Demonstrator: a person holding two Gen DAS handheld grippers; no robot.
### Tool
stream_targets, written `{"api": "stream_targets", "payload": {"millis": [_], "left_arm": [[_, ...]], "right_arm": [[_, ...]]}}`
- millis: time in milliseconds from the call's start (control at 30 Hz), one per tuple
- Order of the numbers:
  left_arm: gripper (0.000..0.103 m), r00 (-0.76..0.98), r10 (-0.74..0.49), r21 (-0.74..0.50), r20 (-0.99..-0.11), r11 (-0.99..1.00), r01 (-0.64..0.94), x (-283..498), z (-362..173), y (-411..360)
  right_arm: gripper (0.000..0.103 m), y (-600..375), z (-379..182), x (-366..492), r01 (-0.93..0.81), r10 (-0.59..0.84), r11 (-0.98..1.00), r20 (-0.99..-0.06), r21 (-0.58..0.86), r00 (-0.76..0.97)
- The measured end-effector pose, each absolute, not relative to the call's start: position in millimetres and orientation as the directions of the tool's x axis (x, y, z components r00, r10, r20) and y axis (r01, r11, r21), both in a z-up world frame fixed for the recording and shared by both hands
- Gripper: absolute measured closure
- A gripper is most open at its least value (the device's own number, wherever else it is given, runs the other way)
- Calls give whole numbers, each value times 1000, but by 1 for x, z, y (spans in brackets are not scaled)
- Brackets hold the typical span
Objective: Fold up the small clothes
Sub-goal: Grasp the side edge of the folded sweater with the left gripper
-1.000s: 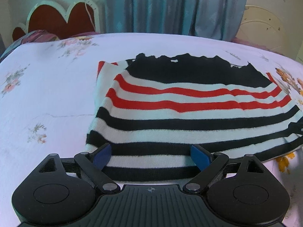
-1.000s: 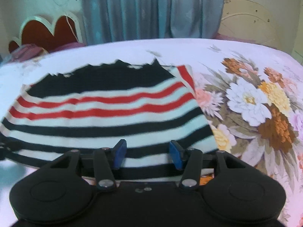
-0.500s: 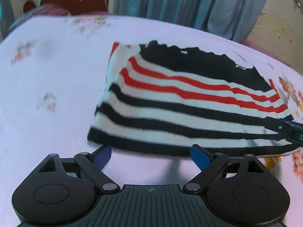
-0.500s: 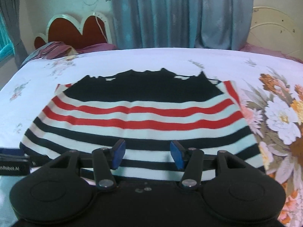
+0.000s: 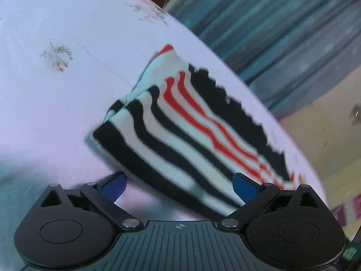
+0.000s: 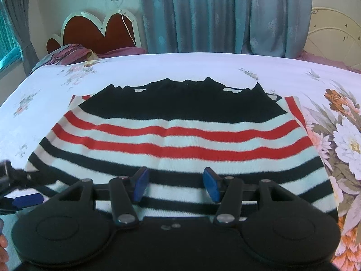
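Lying folded and flat on the flowered bedsheet [image 6: 158,67]: the striped sweater [image 6: 176,135], black band at the far edge, red stripes in the middle, black and white nearest. Hovering over its near hem, the right gripper [image 6: 176,186], jaws half apart, pinching nothing. Coming in at the sweater's near left corner, the left gripper [image 5: 179,184], rolled sideways, jaws just opening wider, spread around the hem without pressing on it. Hanging behind the bed, blue curtains [image 6: 225,13].
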State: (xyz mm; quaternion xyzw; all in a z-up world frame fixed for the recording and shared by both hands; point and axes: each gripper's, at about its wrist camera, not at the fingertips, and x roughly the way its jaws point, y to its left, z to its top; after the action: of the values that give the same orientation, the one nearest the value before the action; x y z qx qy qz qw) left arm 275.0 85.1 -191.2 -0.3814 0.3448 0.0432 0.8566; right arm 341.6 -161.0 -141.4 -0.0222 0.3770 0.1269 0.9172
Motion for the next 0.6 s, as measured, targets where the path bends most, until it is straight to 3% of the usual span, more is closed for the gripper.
{"api": "stream_targets", "payload": {"millis": [267, 433, 567, 600], "left_arm": [[8, 847, -152, -730, -509, 599, -331, 296, -205, 93], [39, 854, -139, -752, -501, 558, -351, 307, -213, 102], [73, 845, -128, -754, -519, 535, -381, 306, -219, 109], [77, 841, -128, -753, -525, 530, -390, 306, -220, 111]], "right_arm": [[51, -155, -145, 369, -250, 202, 968, -692, 32, 693], [51, -149, -152, 383, -253, 188, 967, -699, 11, 690], [48, -143, -165, 384, -273, 162, 961, -705, -47, 690], [48, -140, -168, 382, -284, 152, 956, -700, -76, 697]]}}
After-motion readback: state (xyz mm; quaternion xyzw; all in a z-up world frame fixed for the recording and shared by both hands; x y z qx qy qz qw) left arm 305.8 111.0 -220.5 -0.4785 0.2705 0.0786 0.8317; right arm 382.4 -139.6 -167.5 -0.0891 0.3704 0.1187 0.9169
